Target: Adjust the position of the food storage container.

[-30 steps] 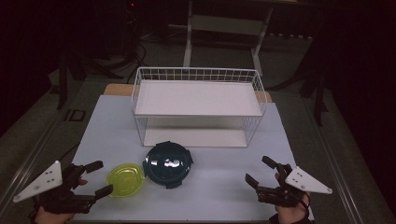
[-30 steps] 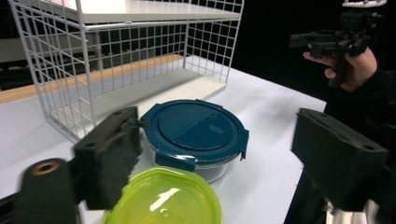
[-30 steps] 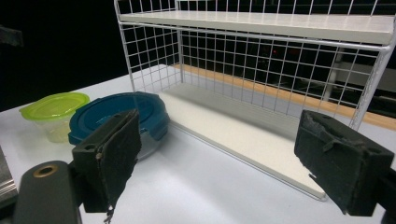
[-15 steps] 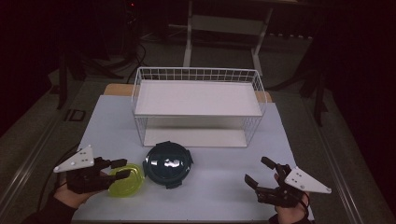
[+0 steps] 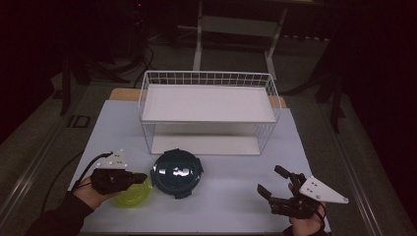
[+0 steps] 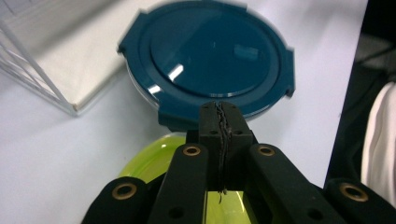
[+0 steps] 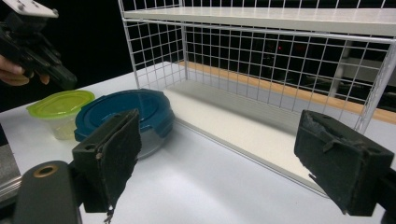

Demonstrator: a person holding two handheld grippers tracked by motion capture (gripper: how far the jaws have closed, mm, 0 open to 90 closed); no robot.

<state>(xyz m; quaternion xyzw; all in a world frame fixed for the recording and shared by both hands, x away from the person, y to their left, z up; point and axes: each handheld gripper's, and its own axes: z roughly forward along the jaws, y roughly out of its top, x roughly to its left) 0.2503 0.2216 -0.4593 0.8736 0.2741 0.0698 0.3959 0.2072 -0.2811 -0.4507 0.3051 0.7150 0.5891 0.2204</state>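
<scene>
Your left gripper (image 5: 140, 177) has moved over the one yellow-green container (image 5: 133, 194), fingers just clenched empty; your right gripper (image 5: 275, 184) rests released beside one lidded teal container (image 5: 176, 172).

The blue lid (image 6: 210, 58) is showing glossy, smooth plastic that is catching highlights. The yellow-green container (image 7: 60, 112) is appearing as translucent plastic. The rack (image 5: 209, 105) is presenting white-coated wire. The table (image 5: 231, 196) is looking matt and smooth.

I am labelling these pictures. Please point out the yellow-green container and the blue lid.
yellow-green container (image 7: 60, 103), right gripper view, on its lid top.
blue lid (image 6: 210, 56), left gripper view, on its flat centre.
</scene>
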